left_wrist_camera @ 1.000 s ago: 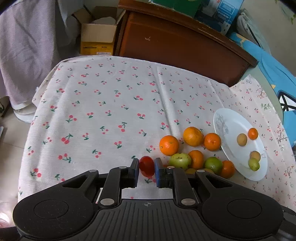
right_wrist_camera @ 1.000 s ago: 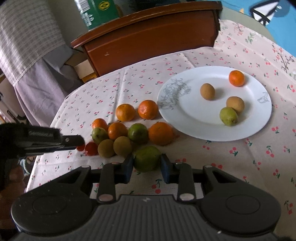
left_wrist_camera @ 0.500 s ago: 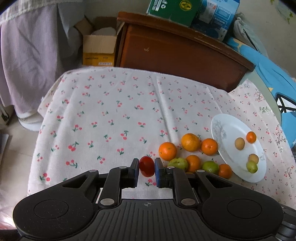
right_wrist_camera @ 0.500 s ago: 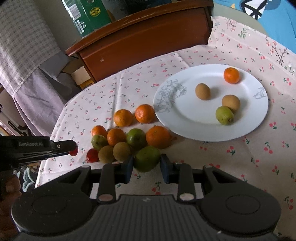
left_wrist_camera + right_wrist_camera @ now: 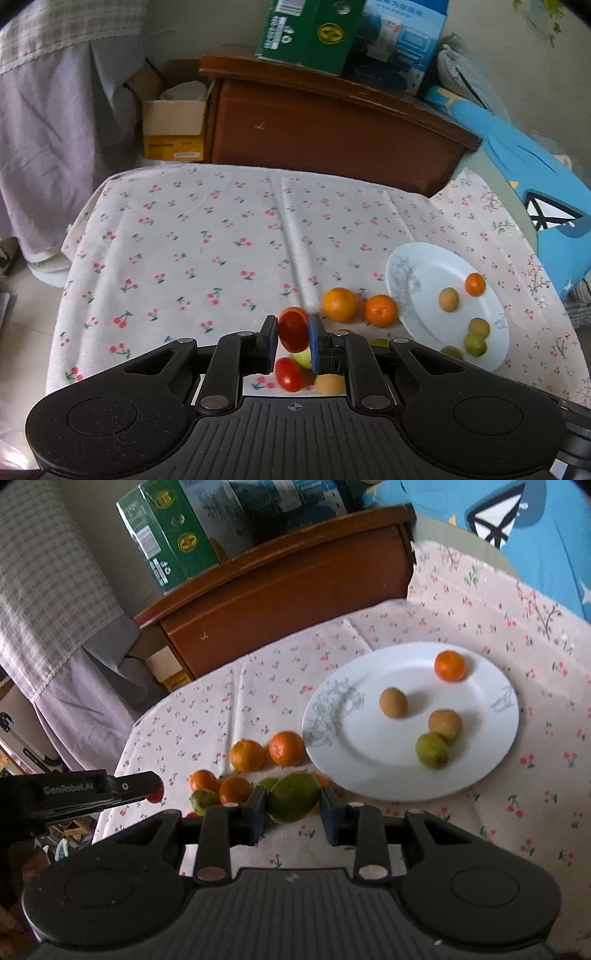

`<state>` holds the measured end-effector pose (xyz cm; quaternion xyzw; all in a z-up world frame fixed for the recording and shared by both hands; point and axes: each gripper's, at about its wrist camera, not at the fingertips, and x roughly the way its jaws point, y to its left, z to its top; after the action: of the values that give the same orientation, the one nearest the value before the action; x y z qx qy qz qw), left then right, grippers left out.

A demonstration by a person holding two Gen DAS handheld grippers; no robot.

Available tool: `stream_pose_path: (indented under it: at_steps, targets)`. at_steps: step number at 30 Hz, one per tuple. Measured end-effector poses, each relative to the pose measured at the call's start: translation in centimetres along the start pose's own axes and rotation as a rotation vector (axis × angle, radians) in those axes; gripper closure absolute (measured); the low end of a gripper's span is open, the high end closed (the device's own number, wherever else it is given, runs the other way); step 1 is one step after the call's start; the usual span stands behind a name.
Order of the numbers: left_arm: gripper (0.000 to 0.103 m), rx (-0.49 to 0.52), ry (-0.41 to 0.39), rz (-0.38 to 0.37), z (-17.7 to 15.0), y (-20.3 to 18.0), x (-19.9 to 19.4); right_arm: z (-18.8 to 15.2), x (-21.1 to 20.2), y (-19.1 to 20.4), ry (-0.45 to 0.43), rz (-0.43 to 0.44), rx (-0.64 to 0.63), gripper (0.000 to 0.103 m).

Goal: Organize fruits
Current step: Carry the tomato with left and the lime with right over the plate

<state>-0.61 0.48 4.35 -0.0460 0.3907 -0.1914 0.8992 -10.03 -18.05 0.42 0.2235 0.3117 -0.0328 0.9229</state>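
Left claw (image 5: 292,338) clamps a tomato (image 5: 292,334); right claw (image 5: 292,805) clamps a green fruit (image 5: 293,801). Loose oranges (image 5: 247,755) crowd the plate (image 5: 369,775) near the surface's right edge.

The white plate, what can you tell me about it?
The white plate is round, glossy, ceramic-looking, with faint grey line drawings near two rim edges. It lies flat on the cherry-print tablecloth. Four fruits sit on it: a small orange, two brown ones and a green one touching the nearer brown. No claw touches it.
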Motion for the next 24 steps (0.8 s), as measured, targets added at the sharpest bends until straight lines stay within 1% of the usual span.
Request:
stream_pose_path:
  at_steps: [6,11,18,24]
  targets:
    - [0.088,0.042,-0.023,-0.009,0.2,-1.9,-0.1,0.7,-0.8,-0.5,-0.028,-0.003,0.023,0.072]
    - [0.088,0.059,-0.038,-0.045,0.7,-3.3,-0.4,1.9,-1.8,-1.3,-0.057,0.004,0.057,0.072]
    - [0.088,0.077,-0.06,-0.101,1.6,-5.0,-0.7,4.2,-3.5,-2.6,-0.102,-0.009,0.086,0.072]
    - [0.088,0.097,-0.061,-0.142,2.4,-6.8,-0.2,6.2,-4.0,-4.0,-0.104,-0.02,0.112,0.072]
